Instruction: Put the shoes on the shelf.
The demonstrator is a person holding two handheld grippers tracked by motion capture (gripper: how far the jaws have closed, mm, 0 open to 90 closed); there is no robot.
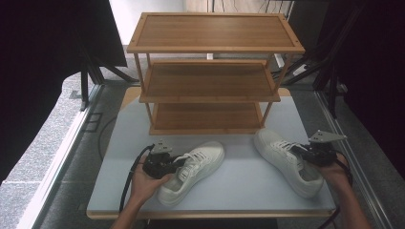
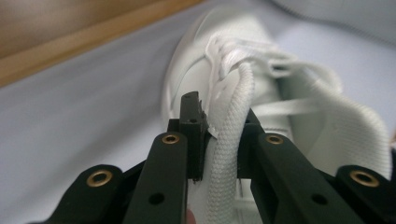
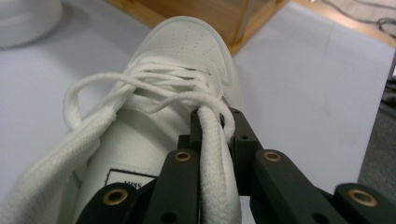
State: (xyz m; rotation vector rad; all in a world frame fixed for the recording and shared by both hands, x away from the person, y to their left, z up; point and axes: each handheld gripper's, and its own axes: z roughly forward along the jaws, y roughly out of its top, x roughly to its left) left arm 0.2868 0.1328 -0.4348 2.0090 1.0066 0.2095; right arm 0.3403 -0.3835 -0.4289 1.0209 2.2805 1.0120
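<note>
Both grippers are on at once here. The left gripper (image 1: 165, 164) clamps its jaws on the padded collar of the left sneaker (image 1: 193, 169), which lies near the front edge of the table (image 1: 239, 186), toe angled toward the rack. In the left gripper view the woven white collar (image 2: 231, 154) is squeezed narrow between the two black jaws, so that is a firm pinch on the rim, not on the laces.

Over at the right edge, the right gripper (image 1: 313, 153) has the same bite on the right sneaker (image 1: 286, 160), jaws closed on the thick textile collar (image 3: 212, 172) just behind the loose lace loops (image 3: 140, 88). That shoe's toe points at the front right foot of the wooden shoe rack (image 1: 210, 71).

Why the collar? It looks like the one part stiff enough and thin enough for a two-jaw grip; the rounded toe and sole would be too broad. Holding each shoe at the opening should also let it hang toe-forward for sliding onto a shelf.

Materials: smooth white upper with a perforated toe cap, flat woven laces, a mesh-like padded rim. The rack is slatted bamboo-toned wood, three tiers, all bare, standing at the back of the pale table. Both shoes rest on the surface, not yet lifted as far as one can judge.
</note>
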